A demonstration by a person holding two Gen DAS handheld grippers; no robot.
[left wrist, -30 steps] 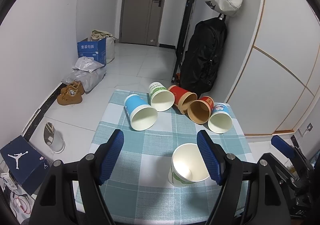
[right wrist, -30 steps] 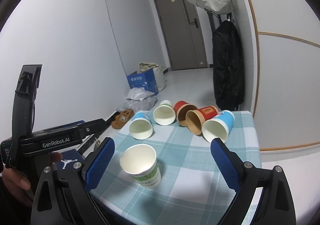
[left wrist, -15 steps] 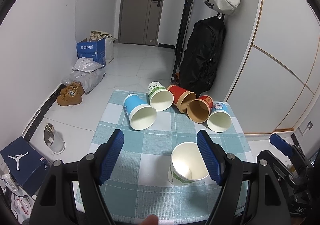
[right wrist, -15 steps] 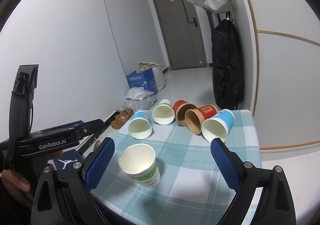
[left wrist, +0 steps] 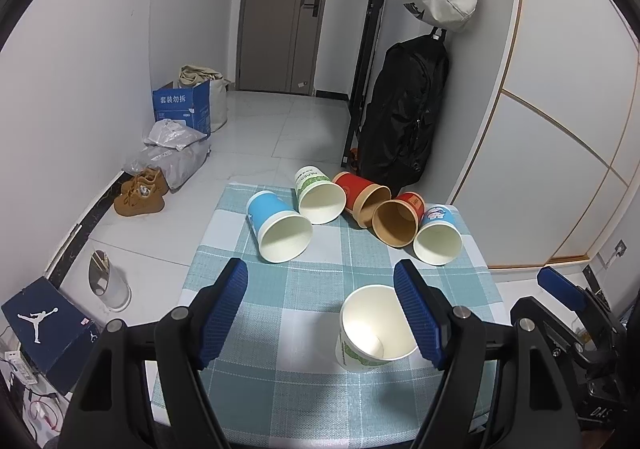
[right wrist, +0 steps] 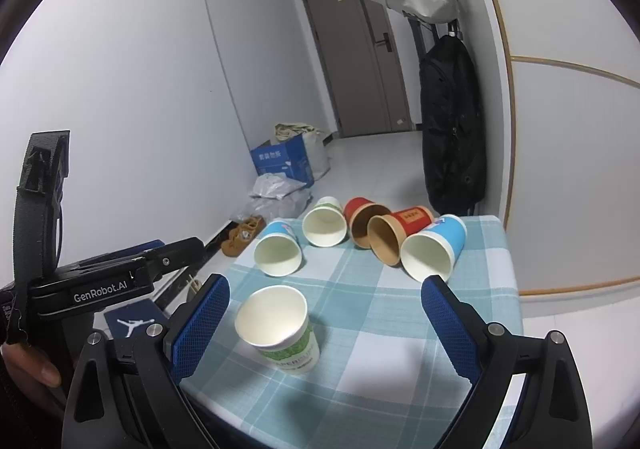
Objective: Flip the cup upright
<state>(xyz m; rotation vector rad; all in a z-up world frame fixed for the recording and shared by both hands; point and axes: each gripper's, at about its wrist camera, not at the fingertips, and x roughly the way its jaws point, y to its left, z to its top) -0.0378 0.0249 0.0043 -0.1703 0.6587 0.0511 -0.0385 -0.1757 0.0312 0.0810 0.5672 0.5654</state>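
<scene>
Both wrist views overlook the same checked table [left wrist: 320,389] from its near edge.

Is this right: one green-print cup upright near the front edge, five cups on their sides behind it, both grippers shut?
Not quite. Both grippers are open, holding nothing: the left gripper in the left wrist view, the right gripper in the right wrist view. The rest holds: the green-print cup stands upright near the front edge, and five cups lie on their sides behind it on the checked cloth.

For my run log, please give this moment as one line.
left tongs: open, empty | right tongs: open, empty | green-print cup: upright, near edge | five cups: lying on checked cloth
</scene>
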